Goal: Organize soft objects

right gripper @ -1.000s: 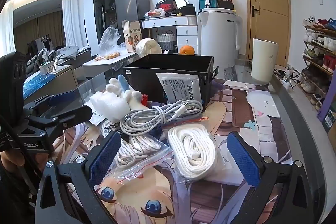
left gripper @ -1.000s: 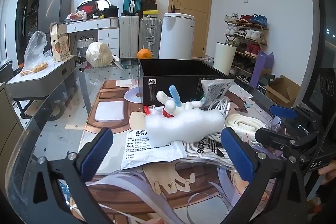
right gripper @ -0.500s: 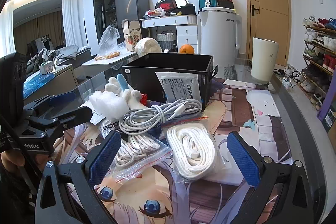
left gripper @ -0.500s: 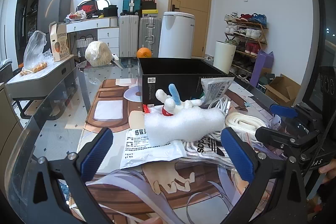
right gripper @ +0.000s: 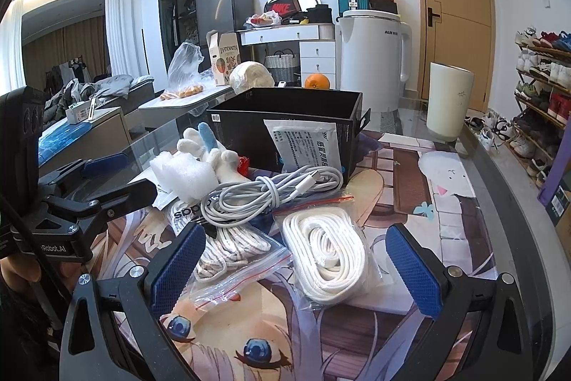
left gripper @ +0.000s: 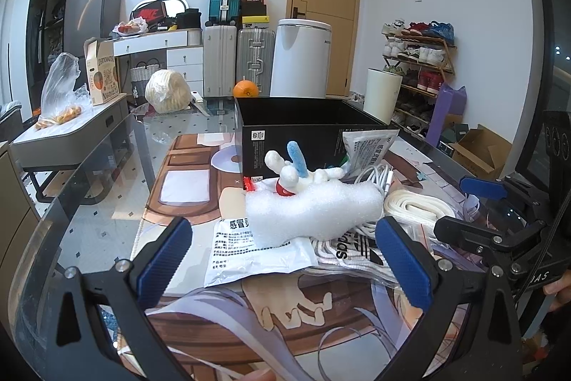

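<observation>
Near the black box (left gripper: 303,127), both the left gripper (left gripper: 285,256) and right gripper (right gripper: 296,265) were held wide and empty, so the foam wad (left gripper: 314,213) was best taken squarely across its middle.

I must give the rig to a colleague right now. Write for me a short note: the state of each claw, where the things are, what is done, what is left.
Left claw: open, empty, facing the white foam piece.
Right claw: open, empty, above the bagged white rope.
On the table in front of the black box: foam piece, plush toy, charging cable, a second bag of cord, two printed sachets.
Done: nothing can be seen inside the box; its bottom is hidden.
Left: put all the soft items into the box.
</observation>
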A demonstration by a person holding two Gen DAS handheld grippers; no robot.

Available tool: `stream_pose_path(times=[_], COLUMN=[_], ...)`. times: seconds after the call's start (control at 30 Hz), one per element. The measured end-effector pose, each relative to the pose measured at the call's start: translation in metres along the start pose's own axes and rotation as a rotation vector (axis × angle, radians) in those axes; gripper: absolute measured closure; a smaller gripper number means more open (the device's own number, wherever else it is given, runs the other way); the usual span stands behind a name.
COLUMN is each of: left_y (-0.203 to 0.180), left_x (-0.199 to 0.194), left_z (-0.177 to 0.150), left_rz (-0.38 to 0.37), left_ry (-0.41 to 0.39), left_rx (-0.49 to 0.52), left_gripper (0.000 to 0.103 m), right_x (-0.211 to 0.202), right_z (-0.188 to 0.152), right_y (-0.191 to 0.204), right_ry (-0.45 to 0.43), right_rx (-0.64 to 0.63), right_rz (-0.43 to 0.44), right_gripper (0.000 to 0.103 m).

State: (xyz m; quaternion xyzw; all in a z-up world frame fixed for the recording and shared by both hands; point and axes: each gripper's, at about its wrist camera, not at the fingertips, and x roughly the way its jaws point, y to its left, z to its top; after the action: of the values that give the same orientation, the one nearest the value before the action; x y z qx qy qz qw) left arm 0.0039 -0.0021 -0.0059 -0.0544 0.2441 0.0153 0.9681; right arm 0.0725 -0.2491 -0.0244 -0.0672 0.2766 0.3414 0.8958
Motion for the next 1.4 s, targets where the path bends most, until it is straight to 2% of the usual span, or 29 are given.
stream_pose_path(times=[1.4], left_y=[-0.0009], left_x=[-0.0032], left_z=[-0.0002], left_rz=[-0.002], left_ry=[0.0], left_rx=[0.011], left_gripper=[0.0], right_x=[-0.0004], right_z=[-0.0006], right_y=[-0.0014], right_ry=[0.001], right_rx=[-0.001], right_rz=[-0.005], right_gripper=[0.001])
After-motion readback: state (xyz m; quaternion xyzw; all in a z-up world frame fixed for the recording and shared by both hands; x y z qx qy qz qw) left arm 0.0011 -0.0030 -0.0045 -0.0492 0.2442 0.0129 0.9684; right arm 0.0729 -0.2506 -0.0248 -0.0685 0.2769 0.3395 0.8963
